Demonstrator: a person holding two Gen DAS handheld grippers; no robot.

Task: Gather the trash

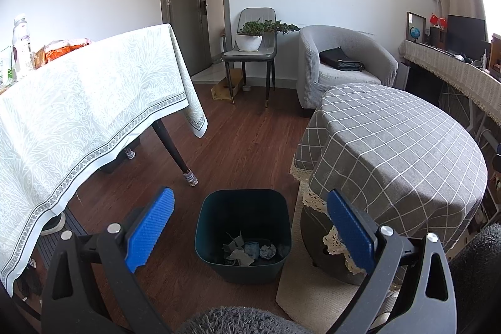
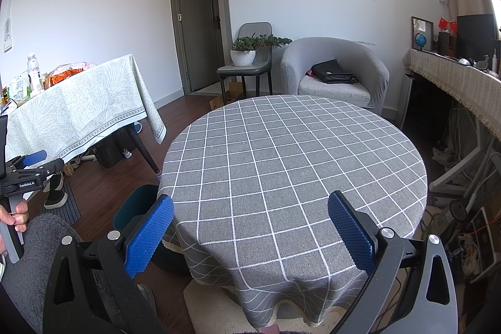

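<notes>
A dark teal trash bin (image 1: 242, 235) stands on the wood floor beside the round table (image 1: 400, 152), with crumpled paper scraps (image 1: 250, 251) lying in its bottom. My left gripper (image 1: 250, 232) hovers above the bin, open, with nothing between its blue pads. In the right wrist view my right gripper (image 2: 250, 232) is open and empty over the near edge of the round table (image 2: 294, 158), whose grey checked cloth is bare. The bin (image 2: 134, 205) peeks out at the table's left side. The left gripper (image 2: 31, 166) shows at the far left, held by a hand (image 2: 14, 215).
A rectangular table (image 1: 81, 115) with a pale green cloth stands left, carrying a bottle (image 1: 22, 46) and snack bags. A grey armchair (image 1: 341, 64) with a black bag, a chair with a potted plant (image 1: 250, 36) and a side counter (image 1: 454, 71) line the back and right.
</notes>
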